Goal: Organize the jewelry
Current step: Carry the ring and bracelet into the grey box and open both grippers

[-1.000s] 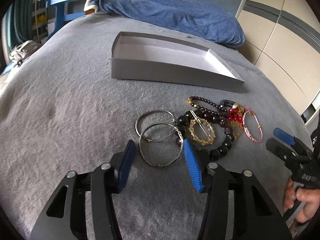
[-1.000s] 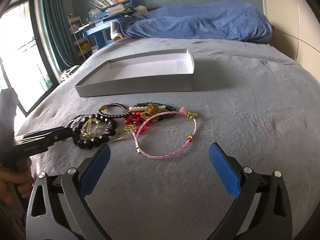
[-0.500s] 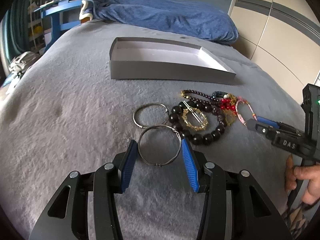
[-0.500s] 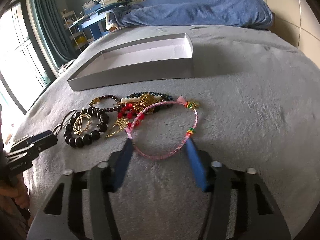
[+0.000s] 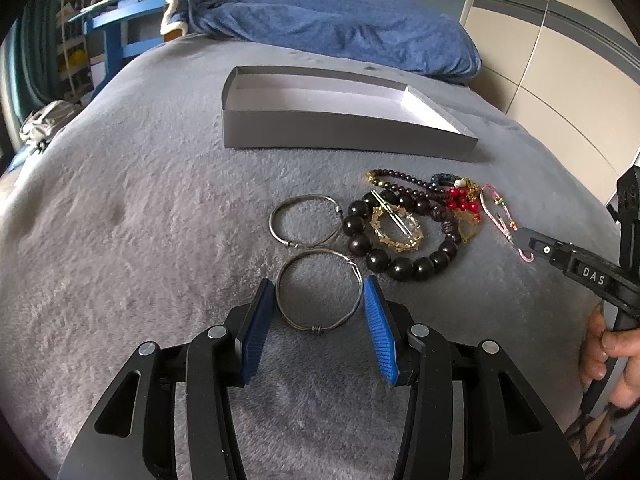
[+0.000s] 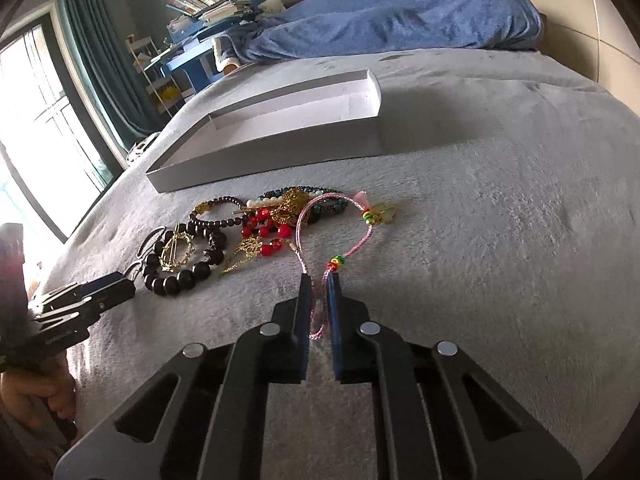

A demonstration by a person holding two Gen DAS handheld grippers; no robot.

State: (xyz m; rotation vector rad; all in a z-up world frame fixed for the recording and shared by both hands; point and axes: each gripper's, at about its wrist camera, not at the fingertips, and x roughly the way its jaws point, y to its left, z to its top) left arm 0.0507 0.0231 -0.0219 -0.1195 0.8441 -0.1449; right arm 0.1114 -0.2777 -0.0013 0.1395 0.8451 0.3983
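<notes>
A grey blanket (image 5: 140,208) is spread over the bed, and on it a shallow grey box (image 5: 344,136) is set, long side across both views, open and with nothing seen inside. The jewelry is gathered in a heap just short of the box, between it and the two grippers.

The coming move is judged to turn on the path from heap to box: the box lies straight ahead of both grippers, beyond the heap, so each piece has to be lifted and carried forward over the near wall.

The left gripper (image 5: 320,300) is held spread, its blue pads on either side of the nearer silver bangle (image 5: 318,290), which lies flat and fills the gap almost from pad to pad; firm contact cannot be told. A second silver bangle (image 5: 306,220) lies just beyond it, beside a black bead bracelet (image 5: 400,240) with a gold brooch (image 5: 396,226) inside its ring.

The right gripper (image 6: 318,280) is pinched nearly closed on the near end of the pink cord bracelet (image 6: 356,236), whose loop is drawn long, running away toward the box.

The pinch on the cord is shown plainly only in the right wrist view; in the left wrist view that gripper's tip is seen side-on at the cord's end. The bangles are laid out clearly in the left wrist view, but are mostly hidden behind the beads in the right.
</notes>
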